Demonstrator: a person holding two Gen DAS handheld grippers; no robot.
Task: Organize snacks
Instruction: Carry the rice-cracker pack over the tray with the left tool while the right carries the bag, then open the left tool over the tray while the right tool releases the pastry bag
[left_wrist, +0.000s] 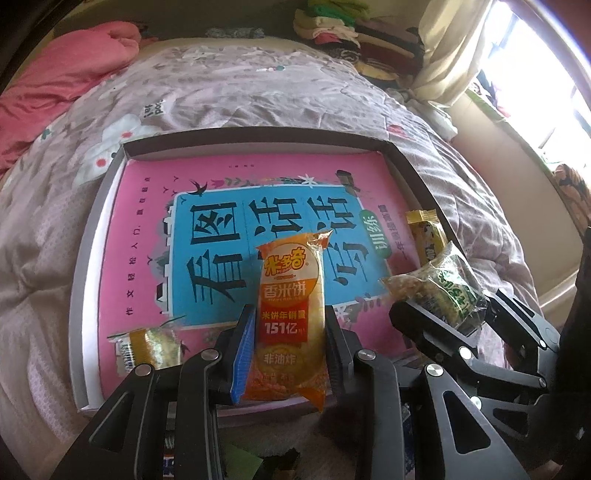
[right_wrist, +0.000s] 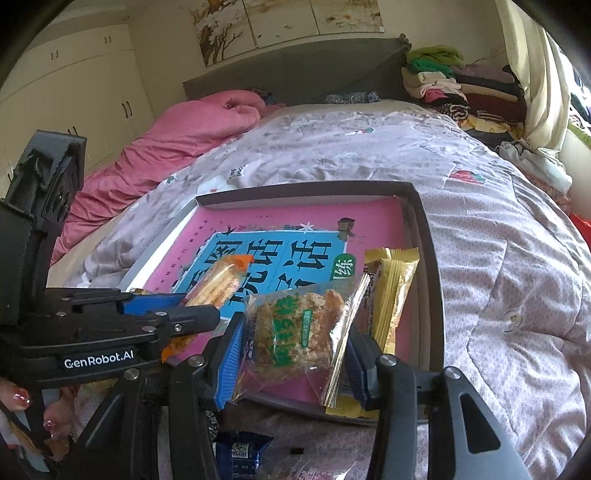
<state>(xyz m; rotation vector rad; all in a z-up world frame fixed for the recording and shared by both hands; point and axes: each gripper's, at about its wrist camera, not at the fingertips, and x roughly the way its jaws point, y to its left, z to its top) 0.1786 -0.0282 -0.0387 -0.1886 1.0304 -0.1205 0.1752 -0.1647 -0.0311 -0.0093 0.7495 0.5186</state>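
While both grippers hover over the near edge of a shallow grey cardboard box lid (left_wrist: 92, 236) lying on a quilted floral bedspread (left_wrist: 258, 92), each one has a single snack clamped between its fingers. Left gripper (left_wrist: 288, 347): jaws closed to the width of one orange rice-cracker packet with red label and Chinese lettering (left_wrist: 290, 314), held upright, its crimped top pointing away from the camera; the packet hangs above the lid's front portion. Right gripper (right_wrist: 295, 350): jaws pinched on one clear-wrapped crispy rice cake with green print (right_wrist: 295, 332), tilted, held just above the lid's near right corner. Inside the lid lies one large pink book with a blue title panel (left_wrist: 229, 229), covering nearly the whole floor. Loose snacks resting on the book: two counted with confidence. One gold foil bar packet (right_wrist: 393, 295) lies along the right wall, just beside the held rice cake; one small gold-and-clear wrapped cake (left_wrist: 147, 347) lies at the near left corner, close to the left gripper's blue pad. Total visible in or over the lid: four snacks. Below the lid's near edge, in the right wrist view, one dark blue packet (right_wrist: 240, 454) shows partly; others around it are too cropped to count. One crumpled pink duvet (right_wrist: 177, 144) lies at the head of the bed, and one stack of folded clothes (right_wrist: 443, 81) sits by the window.
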